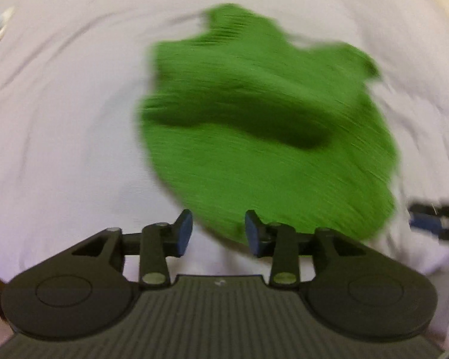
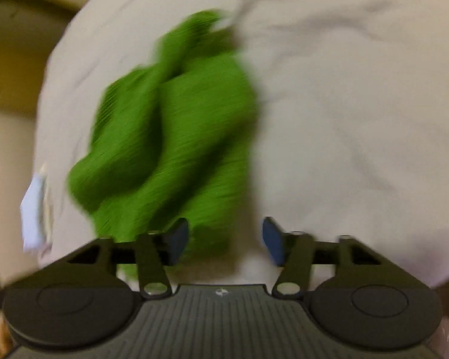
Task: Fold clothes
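On white sheet (image 1: 60, 104): scene motion-blurred, garment type unclear.
Left gripper (image 1: 219, 233): jaws parted, nothing between the pads, above garment's near edge.
Right gripper (image 2: 224, 240): jaws wide, empty.
Green garment (image 1: 269, 137): bunched, lying on sheet.
Left view only: the other gripper at the right edge.

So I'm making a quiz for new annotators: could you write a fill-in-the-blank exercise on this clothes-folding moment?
1. The garment lying on the sheet is ____ in colour.
2. It rests on a wrinkled ____ sheet.
3. The left tongs stand ____, with nothing pinched between the pads.
4. The pads of the right tongs are ____ in colour.

Missing words: green; white; open; blue
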A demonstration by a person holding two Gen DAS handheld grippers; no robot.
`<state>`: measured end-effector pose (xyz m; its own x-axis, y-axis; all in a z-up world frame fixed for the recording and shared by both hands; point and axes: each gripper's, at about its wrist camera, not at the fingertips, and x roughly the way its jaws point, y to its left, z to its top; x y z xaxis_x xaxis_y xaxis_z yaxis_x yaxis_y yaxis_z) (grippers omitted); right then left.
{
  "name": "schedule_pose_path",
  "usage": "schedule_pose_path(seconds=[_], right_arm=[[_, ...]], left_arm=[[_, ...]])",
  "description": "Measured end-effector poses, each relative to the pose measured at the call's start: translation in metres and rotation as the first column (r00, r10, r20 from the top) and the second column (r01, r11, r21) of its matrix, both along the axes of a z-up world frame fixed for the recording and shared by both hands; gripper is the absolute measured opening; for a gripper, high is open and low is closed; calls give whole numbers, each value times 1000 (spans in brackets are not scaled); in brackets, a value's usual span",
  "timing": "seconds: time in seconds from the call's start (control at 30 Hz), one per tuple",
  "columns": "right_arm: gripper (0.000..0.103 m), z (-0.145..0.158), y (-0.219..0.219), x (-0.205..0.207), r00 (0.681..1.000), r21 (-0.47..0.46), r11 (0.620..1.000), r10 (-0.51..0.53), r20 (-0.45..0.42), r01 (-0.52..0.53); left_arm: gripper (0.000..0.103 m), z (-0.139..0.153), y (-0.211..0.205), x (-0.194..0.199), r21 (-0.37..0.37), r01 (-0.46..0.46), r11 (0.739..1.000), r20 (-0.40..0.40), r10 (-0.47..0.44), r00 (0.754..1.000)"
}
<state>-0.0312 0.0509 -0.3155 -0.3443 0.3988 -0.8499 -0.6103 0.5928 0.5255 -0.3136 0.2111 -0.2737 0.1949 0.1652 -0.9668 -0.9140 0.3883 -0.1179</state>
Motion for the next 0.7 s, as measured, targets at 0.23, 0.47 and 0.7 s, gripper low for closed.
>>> schedule_pose_path(seconds=[0.23,0.47,0.7], right_arm=[[65,-2,-43,64,992,-27,995,-93,84,95],[68,2,-66,100,983,-26,992,-117,143,122],[70,8,-71,110,980,-6,988,-149,130,151]], left_arm=[[70,16,-50,103,129,226,966,40,-232,972],[64,-20,-44,166,155,269,951,-74,-260,963],[5,-21,-32,168,144,234,961,-97,-222,970]])
